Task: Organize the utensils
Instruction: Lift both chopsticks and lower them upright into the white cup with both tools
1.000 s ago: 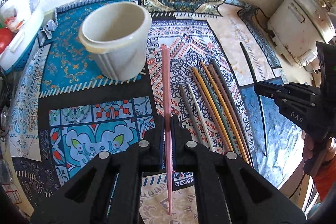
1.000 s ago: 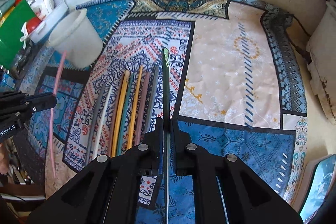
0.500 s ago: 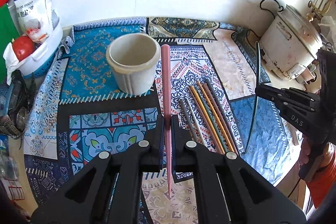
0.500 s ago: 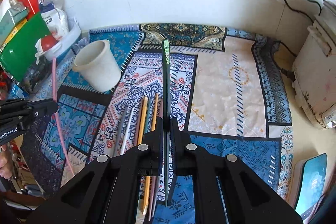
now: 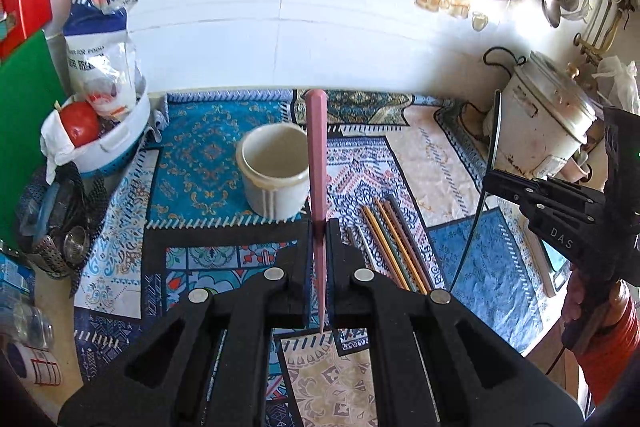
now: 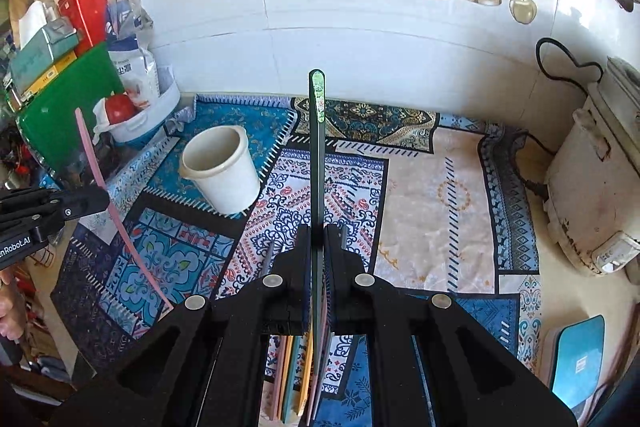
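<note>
On your left, one cream plastic cup (image 5: 275, 169) stands empty on the patterned blue patchwork cloth (image 5: 200, 163). Your left gripper (image 5: 319, 227) is clamped on one long pink chopstick (image 5: 316, 163), lifted clear of the cloth. Six or so coloured chopsticks (image 5: 394, 243) lie side by side just right of it. Your right gripper (image 6: 318, 231) is clamped on one dark green chopstick (image 6: 317, 147), also raised. A white tiled wall (image 6: 240, 27) backs the counter; one worn white rice cooker (image 6: 596, 195) sits far right.
</note>
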The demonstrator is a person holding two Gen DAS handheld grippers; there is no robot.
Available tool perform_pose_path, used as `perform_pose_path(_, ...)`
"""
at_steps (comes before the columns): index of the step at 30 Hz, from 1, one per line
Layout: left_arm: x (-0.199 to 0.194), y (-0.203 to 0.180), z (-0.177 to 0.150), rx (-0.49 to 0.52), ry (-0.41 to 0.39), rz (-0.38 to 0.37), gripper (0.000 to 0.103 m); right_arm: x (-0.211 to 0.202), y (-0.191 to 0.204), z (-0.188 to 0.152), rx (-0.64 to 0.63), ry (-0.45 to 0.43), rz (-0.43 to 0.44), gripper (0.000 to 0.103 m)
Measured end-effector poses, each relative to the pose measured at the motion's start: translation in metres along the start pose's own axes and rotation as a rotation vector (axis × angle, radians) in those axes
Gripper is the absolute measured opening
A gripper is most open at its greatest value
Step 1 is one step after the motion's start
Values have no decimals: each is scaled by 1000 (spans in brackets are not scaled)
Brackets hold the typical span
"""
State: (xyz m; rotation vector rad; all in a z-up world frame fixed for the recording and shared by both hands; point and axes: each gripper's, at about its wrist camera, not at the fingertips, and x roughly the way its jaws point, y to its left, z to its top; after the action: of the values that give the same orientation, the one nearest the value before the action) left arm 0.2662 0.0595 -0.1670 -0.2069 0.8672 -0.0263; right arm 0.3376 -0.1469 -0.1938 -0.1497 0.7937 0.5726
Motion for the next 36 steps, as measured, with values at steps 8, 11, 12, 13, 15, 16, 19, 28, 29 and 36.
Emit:
perform_pose_path(8,-21,18,34,-26,-100,17,4,-5,20,37,-29,-94,35,5)
perform_pose_path(11,-27,26,50,-41,-134,36,4,-2,29,53,-44,-129,59,5)
perform_pose_path(12,-27,28,55,-45,-142,41,4,0,32,59,-49,-138,69,5)
perform_pose_path(13,-29,31,59,-50,-154,47,4,2,36,65,-55,-149,77,5)
perform_pose_path(15,-31,36,69,-59,-173,57,4,6,43,75,-71,-171,90,5)
perform_pose_path(16,-31,38,75,-65,-183,62,4,9,47,82,-81,-182,94,5)
perform_pose_path(19,-30,44,89,-83,-208,75,4,19,57,100,-98,-208,122,5)
perform_pose_path(28,-6,56,120,-136,-242,113,4,53,81,136,-127,-246,216,5)
perform_pose_path(29,-1,56,122,-139,-244,118,4,59,83,137,-127,-239,229,5)
perform_pose_path(36,45,64,119,-171,-185,129,4,98,87,127,-151,-153,265,5)
